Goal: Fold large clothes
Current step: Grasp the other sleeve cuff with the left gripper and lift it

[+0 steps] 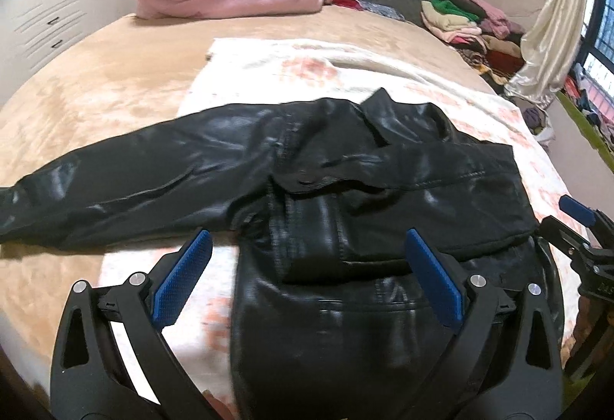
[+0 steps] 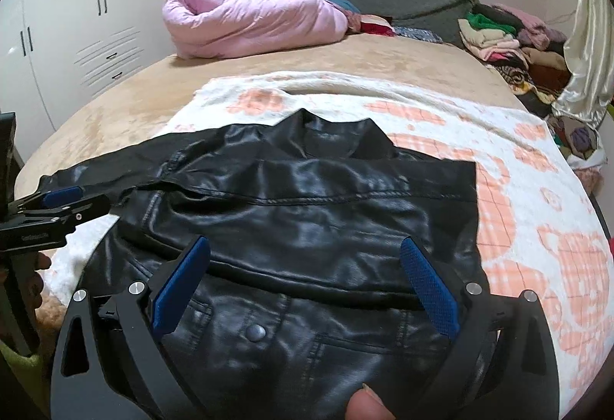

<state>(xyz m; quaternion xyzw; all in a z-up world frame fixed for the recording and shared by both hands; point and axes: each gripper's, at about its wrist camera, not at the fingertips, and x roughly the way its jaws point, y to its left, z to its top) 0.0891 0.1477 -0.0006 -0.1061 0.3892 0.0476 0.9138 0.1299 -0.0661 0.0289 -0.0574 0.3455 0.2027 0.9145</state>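
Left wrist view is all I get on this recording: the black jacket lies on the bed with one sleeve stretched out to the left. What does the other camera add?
Observer: The right wrist view shows a round snap button on the jacket front, just ahead of the right gripper.
Operator: Is that gripper holding any cloth?
Observer: No. Its blue pads stand wide apart above the jacket, with nothing pinched.
Operator: Anything else near it?
Observer: A fingertip shows at the bottom edge of that view, under the gripper.
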